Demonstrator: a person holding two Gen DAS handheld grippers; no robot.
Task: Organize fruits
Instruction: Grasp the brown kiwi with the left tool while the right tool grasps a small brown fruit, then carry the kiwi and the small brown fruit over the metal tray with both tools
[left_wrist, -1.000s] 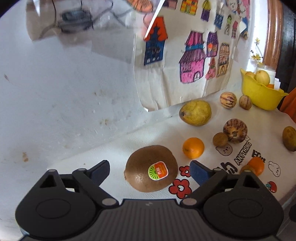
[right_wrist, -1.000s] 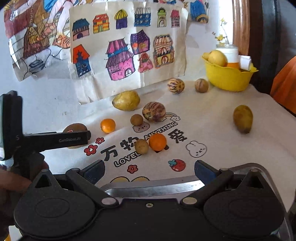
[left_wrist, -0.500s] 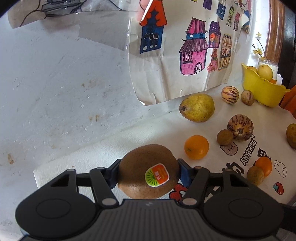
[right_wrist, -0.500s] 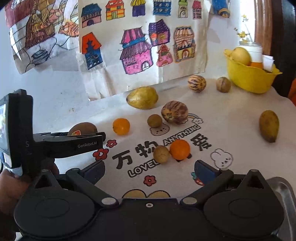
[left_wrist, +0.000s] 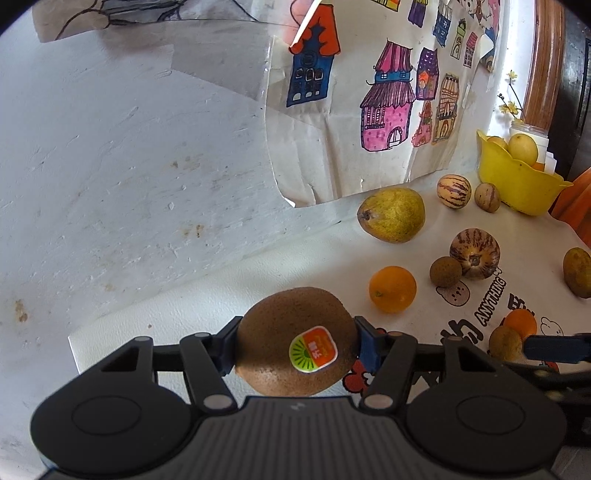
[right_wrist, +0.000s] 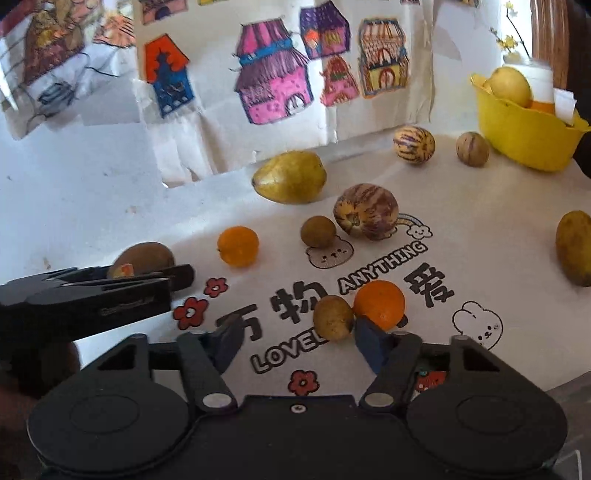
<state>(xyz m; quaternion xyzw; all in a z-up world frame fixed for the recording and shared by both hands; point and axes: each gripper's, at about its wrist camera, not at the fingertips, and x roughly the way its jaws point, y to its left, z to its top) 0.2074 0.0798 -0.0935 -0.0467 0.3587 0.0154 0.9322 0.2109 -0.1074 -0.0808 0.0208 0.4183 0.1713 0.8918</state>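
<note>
- Brown kiwi (left_wrist: 295, 341), stickered, sits clamped between the left gripper (left_wrist: 295, 347) pads at the printed cloth's (right_wrist: 491, 236) near left edge.
- Right gripper (right_wrist: 295, 345) jaws are closing around a small tan fruit (right_wrist: 332, 316), pads not yet touching; an orange (right_wrist: 379, 303) sits just behind.
- Farther back lie a pear (right_wrist: 290, 177) and striped fruits.
- Farthest, a yellow bowl (right_wrist: 524, 133) is cut off at the edge, its contents partly hidden.
</note>
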